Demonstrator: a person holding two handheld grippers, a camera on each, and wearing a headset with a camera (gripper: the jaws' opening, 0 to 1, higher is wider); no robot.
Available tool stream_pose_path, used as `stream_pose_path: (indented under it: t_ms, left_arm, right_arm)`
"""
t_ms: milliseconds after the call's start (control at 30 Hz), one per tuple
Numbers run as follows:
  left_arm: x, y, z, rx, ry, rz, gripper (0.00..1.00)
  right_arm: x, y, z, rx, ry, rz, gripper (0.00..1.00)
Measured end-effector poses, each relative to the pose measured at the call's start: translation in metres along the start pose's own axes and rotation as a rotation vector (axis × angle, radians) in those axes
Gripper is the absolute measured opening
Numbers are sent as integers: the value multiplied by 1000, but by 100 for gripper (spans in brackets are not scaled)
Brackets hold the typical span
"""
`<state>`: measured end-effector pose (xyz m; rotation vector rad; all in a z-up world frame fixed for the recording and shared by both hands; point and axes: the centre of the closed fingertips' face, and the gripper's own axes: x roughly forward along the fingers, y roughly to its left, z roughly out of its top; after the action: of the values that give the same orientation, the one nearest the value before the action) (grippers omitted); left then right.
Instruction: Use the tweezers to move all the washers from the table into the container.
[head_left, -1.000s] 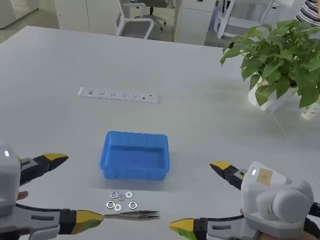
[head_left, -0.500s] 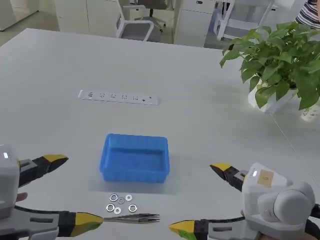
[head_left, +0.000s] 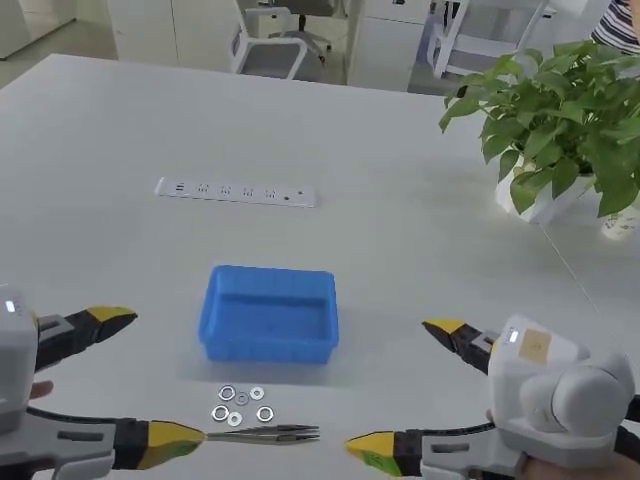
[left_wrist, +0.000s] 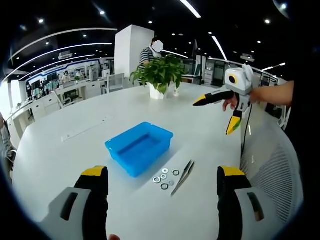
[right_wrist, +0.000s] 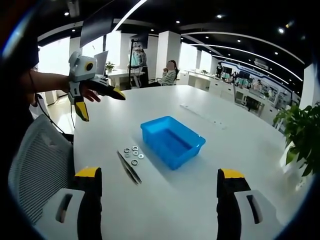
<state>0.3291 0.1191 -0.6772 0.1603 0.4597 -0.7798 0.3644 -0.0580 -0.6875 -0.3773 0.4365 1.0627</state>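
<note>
I'm only starting — my left hand-held gripper (head_left: 145, 378) and right hand-held gripper (head_left: 398, 385) are gaping empty, with the tweezers (head_left: 270, 432) and washers (head_left: 241, 403) lying untouched beside the empty container (head_left: 268, 348).

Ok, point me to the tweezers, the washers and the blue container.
tweezers (head_left: 265, 432), head view, middle of the shaft.
washers (head_left: 241, 401), head view, the middle washer of the cluster.
blue container (head_left: 268, 350), head view, its front wall.
</note>
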Motion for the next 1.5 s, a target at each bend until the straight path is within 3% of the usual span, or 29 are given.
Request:
stream_pose_path:
  t_ms: [167, 267, 633, 1133, 1367, 1500]
  left_arm:
    - [2, -1, -2, 9, 15, -16, 91]
    - [5, -3, -10, 30, 60, -46, 86]
    - [15, -7, -21, 87, 114, -105, 72]
    - [31, -5, -44, 145, 216, -179, 54]
    - [37, -10, -57, 175, 259, -231, 43]
    - [42, -13, -69, 213, 305, -264, 39]
  right_arm:
    - [1, -2, 0, -31, 15, 22, 92]
    - [3, -3, -1, -64, 26, 39, 89]
    - [15, -1, -12, -170, 89, 146, 74]
    - [36, 11, -26, -305, 162, 329, 52]
    - [48, 24, -34, -387, 203, 430, 43]
    - [55, 33, -42, -436, 233, 487, 40]
